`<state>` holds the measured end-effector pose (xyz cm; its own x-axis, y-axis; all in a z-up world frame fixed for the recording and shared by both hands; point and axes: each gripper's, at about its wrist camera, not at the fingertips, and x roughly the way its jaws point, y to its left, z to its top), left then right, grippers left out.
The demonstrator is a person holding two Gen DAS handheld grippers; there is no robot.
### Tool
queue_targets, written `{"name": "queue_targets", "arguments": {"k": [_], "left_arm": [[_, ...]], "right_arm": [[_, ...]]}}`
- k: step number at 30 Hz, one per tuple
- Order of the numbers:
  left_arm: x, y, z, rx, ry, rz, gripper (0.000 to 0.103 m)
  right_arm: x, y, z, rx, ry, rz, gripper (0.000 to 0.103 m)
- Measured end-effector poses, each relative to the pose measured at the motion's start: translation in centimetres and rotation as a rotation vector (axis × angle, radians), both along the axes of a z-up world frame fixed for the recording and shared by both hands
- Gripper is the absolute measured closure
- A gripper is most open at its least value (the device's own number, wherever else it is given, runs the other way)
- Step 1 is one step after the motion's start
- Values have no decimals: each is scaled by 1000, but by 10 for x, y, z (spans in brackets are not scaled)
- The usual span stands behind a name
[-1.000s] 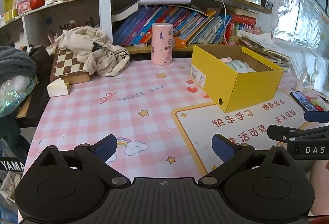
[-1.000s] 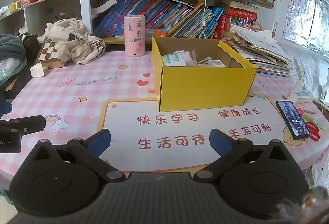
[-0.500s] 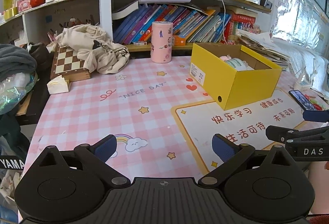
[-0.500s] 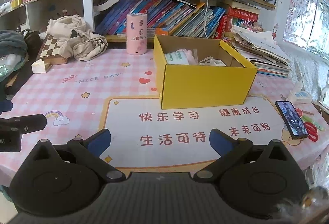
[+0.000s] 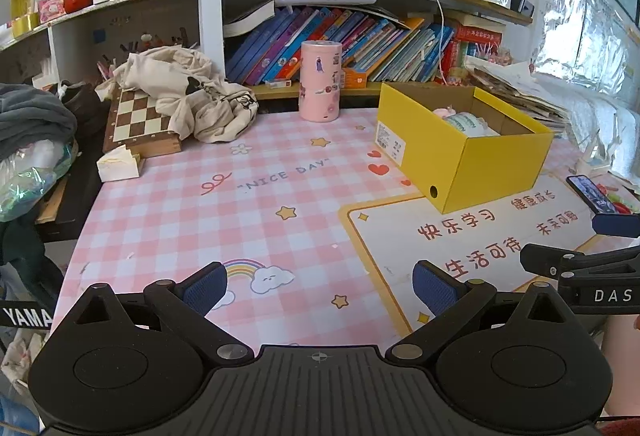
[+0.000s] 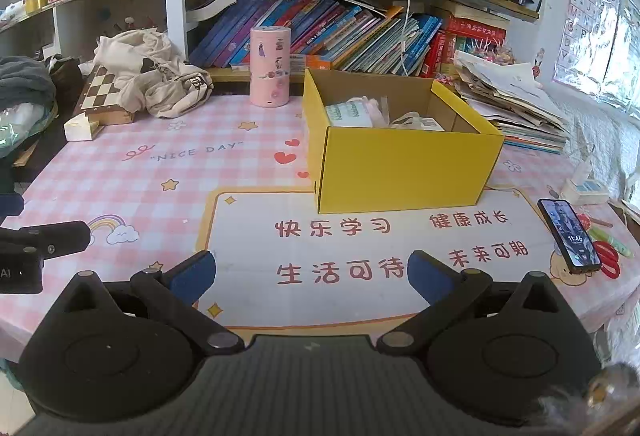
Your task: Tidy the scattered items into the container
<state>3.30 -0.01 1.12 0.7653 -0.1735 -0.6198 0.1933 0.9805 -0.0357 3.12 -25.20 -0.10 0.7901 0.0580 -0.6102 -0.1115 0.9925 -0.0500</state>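
Observation:
A yellow cardboard box stands open on the pink checked desk mat; it also shows in the left wrist view. White and pink packets lie inside it. My left gripper is open and empty, low over the mat's front, left of the box. My right gripper is open and empty, in front of the box over the mat's white panel. Each gripper's side shows at the edge of the other's view.
A pink cylinder stands behind the box by the bookshelf. A chessboard under a crumpled cloth bag and a small white box lie at far left. A phone lies at front right. Papers pile at right.
Both grippers have drawn back slightly from the box and risen a little; the scene looks a bit farther. Both stayed open and empty.

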Motion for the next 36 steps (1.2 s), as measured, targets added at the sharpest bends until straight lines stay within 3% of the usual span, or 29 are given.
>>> {"name": "queue_targets", "arguments": {"k": [36], "left_arm": [[0,8,0,-22,7,8,0]], "right_arm": [[4,9,-2,-5,7,13,0]]}}
